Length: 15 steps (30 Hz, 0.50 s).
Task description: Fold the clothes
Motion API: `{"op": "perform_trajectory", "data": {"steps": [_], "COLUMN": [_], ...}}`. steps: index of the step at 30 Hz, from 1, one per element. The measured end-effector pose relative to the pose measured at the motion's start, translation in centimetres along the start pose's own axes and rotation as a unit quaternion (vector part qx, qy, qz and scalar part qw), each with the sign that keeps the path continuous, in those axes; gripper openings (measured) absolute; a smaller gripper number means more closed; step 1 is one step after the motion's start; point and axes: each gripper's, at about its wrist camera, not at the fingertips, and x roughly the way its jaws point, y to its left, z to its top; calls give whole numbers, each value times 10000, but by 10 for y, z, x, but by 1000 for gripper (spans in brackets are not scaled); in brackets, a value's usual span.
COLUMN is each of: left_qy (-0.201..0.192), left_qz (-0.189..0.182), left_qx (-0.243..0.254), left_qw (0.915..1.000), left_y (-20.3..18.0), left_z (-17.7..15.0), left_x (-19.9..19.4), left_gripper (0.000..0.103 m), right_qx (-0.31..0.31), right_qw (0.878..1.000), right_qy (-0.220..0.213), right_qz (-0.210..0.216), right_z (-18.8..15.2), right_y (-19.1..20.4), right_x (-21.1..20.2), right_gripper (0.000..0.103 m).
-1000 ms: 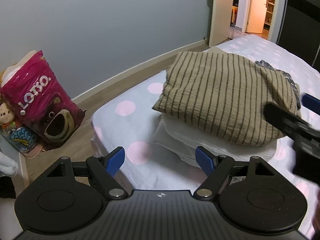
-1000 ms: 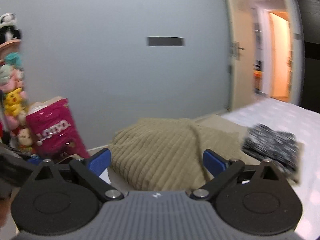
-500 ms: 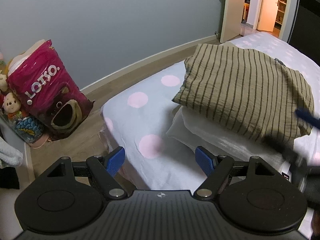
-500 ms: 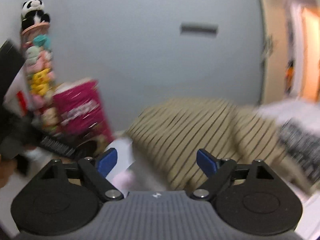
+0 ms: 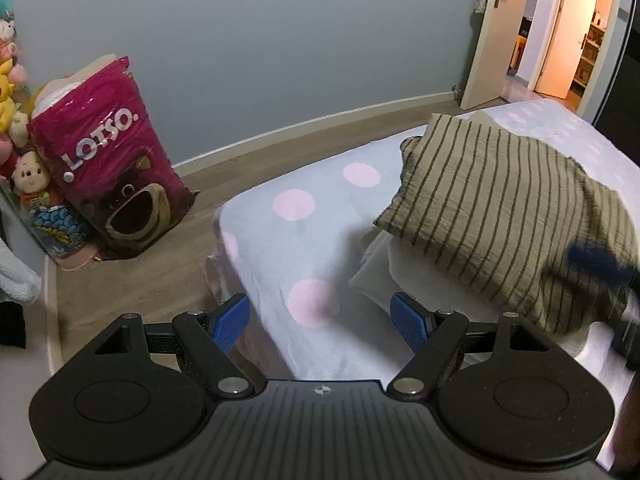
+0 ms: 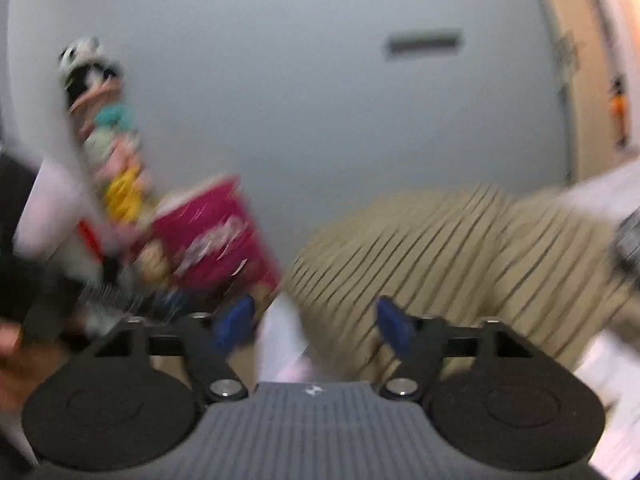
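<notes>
The left gripper hung with its blue-padded fingers spread wide and nothing between them, above the near corner of the bed, whose pale sheet carried pink dots. The folded striped garment, olive-tan with dark thin lines, lay on top of a white folded piece toward the right side of the bed, well back from that corner. At the right edge of the left wrist view a blurred blue pad and dark body of the right gripper showed over the striped cloth's near right part; whether it touched the cloth could not be told.

In the right wrist view, heavily smeared, the right gripper also stood with its fingers parted and empty, the striped garment just beyond them.

On the wooden floor beside the bed, against the grey wall, stood a magenta Lotso bag printed with a bear face, with plush toys stacked at its left. A cream door stood ajar at the far right, opening onto a lit room.
</notes>
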Motion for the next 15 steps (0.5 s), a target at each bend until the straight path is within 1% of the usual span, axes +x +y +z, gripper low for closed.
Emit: {"op": "perform_trajectory", "data": {"steps": [1,3,4,5,6,9,10,11,12,14,15], "left_qy": [3,8,10,10,1,-26,-29,-33,-28,-17,-15], "left_qz": [-26,-78,-104,-126,-139,-160,-158,-155,-150,-144,-145], "left_qx": [9,27,36,52,72,141,168,195,205,210,206], "left_qw": [10000,10000,9999,9999,9999,9998,9997,9997,9997,9997,9997], "left_y": [-1,-2,-3,-5,-6,-10,-11,-11,-12,-12,-12], "left_z": [0,1,1,1,2,2,2,2,2,2,2], "left_x": [0,0,0,1,1,2,2,3,4,5,5], "left_gripper": [77,77,77,77,77,77,77,77,77,77,77], "right_qx": [-30,-2,-9,-32,-120,-370,-318,-219,58,535,700], "right_qw": [9989,9915,9882,9852,9850,9822,9775,9720,9661,9568,9543], "right_qy": [-233,-548,-574,-563,-407,171,282,357,304,291,273], "right_qz": [-409,-1182,-1418,-1617,-1674,-1832,-2068,-2311,-2562,-2843,-2893], "right_z": [9,23,27,30,30,23,20,16,13,6,1], "right_y": [-10,-32,-41,-50,-59,-82,-90,-99,-109,-120,-124], "right_x": [-3,-7,-5,-2,5,28,31,32,30,34,33], "right_gripper": [60,60,54,44,37,10,1,2,2,6,6]}}
